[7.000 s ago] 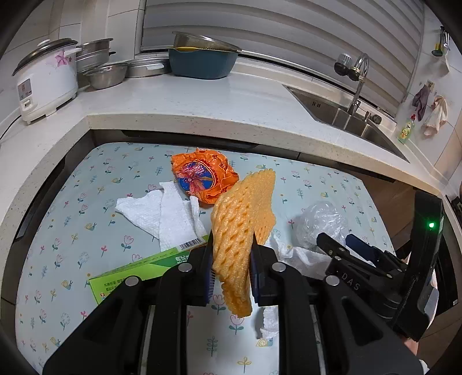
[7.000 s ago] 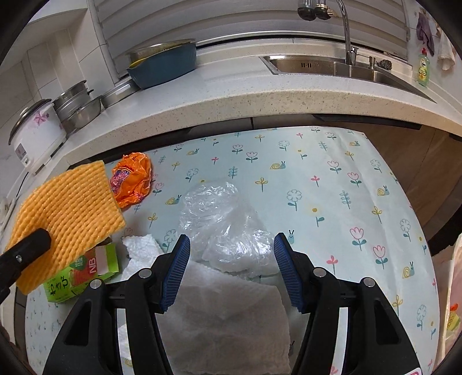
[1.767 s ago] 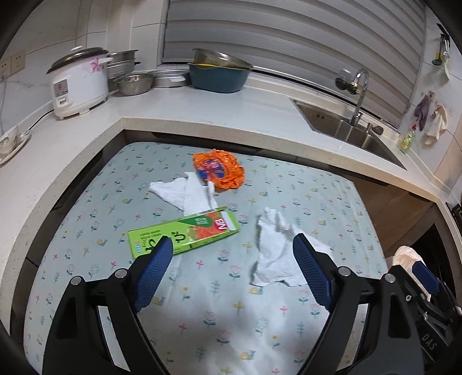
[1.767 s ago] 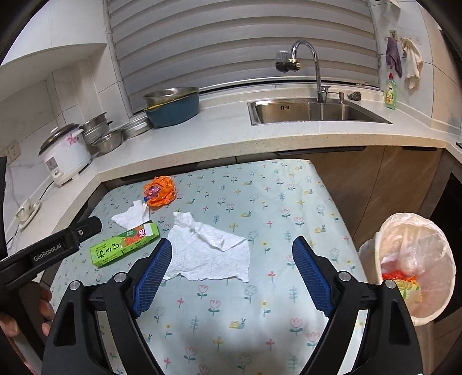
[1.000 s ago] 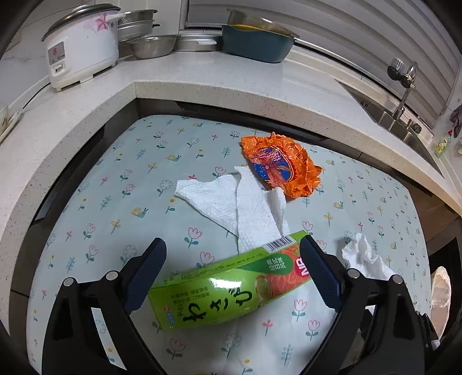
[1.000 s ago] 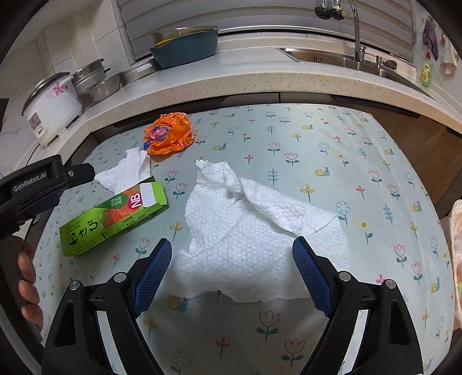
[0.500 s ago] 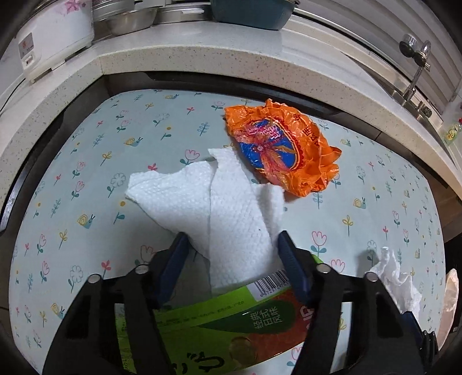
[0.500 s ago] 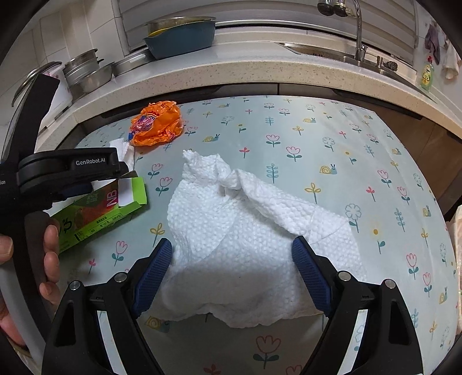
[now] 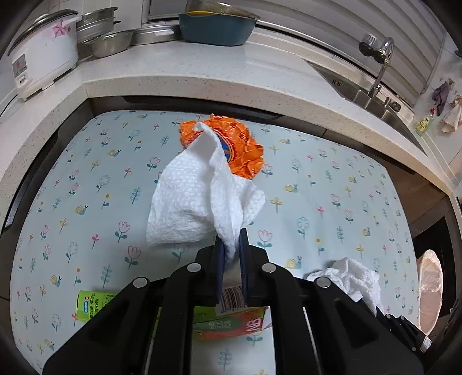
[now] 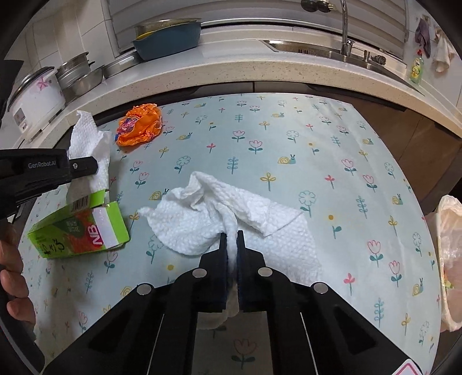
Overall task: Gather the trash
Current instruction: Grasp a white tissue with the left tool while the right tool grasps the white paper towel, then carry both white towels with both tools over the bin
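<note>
My left gripper (image 9: 231, 245) is shut on a white paper towel (image 9: 199, 196) and holds it lifted above the flowered table; it also shows in the right wrist view (image 10: 89, 150). My right gripper (image 10: 232, 236) is shut on a larger white paper towel (image 10: 231, 219) that still rests bunched on the table. A crumpled orange wrapper (image 9: 242, 150) lies at the back of the table (image 10: 138, 125). A green carton (image 10: 78, 228) lies at the left, under the left gripper (image 9: 231, 320).
A bin lined with a white bag (image 10: 450, 259) stands off the table's right edge. A stone counter (image 9: 202, 75) wraps the back and left, carrying a rice cooker (image 9: 43, 57), steel bowls and a blue basin (image 9: 216, 26). A sink (image 10: 317, 49) sits at the right.
Both grippers have closed: the left on the small paper towel and lifted it, the right on the large paper towel. Earlier both were open above the table.
</note>
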A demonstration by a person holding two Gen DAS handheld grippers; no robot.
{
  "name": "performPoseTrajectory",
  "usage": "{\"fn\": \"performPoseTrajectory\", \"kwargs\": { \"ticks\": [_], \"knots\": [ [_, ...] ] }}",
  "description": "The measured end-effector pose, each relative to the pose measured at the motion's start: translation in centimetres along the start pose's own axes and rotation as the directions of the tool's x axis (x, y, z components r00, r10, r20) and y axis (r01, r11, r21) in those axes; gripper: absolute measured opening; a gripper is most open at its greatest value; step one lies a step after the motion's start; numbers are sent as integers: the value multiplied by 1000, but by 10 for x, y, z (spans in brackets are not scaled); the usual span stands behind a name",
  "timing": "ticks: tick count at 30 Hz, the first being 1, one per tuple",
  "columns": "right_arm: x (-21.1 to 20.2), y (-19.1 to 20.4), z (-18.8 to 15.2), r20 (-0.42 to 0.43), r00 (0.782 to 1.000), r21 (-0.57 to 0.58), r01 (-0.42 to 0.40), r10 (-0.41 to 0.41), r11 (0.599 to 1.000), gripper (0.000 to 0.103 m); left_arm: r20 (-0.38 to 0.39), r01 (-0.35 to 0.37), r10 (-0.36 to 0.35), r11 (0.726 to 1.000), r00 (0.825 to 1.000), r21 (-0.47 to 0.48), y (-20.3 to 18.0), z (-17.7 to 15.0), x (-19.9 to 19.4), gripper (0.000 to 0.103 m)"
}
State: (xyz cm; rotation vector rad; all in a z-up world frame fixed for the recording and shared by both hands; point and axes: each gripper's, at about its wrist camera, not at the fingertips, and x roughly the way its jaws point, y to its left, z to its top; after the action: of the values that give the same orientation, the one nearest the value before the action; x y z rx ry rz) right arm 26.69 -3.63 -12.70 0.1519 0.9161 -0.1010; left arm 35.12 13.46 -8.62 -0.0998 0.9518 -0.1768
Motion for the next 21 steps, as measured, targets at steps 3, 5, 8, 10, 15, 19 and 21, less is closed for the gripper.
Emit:
{"fn": "performPoseTrajectory", "kwargs": {
  "ticks": [3, 5, 8, 10, 15, 19, 21],
  "knots": [
    [-19, -10, -2, 29, 1000, 19, -1, 0, 1000, 5, 20, 19, -20, 1000, 1000, 16, -16, -5, -19, 9],
    [-34, -18, -3, 52, 999, 30, 1, -2, 1000, 5, 35, 31, -32, 999, 999, 32, -29, -9, -33, 9],
    [-58, -32, -3, 90, 996, 51, 0, -4, 999, 5, 54, 48, -51, 997, 997, 56, -48, -14, -52, 9],
    [-75, -41, -4, 117, 993, 66, 0, -8, 998, 5, 66, 61, -66, 995, 996, 77, -62, -18, -64, 9],
    [-111, -62, -6, 174, 985, 96, 4, -21, 995, 5, 96, 96, -107, 988, 990, 119, -96, -27, -95, 9],
    [-135, -81, -9, 214, 976, 118, 7, -32, 993, 5, 113, 128, -145, 980, 983, 150, -122, -34, -116, 9],
    [-146, -90, -11, 231, 972, 130, 8, -38, 991, 5, 122, 135, -157, 976, 980, 172, -136, -37, -125, 9]
  ]
}}
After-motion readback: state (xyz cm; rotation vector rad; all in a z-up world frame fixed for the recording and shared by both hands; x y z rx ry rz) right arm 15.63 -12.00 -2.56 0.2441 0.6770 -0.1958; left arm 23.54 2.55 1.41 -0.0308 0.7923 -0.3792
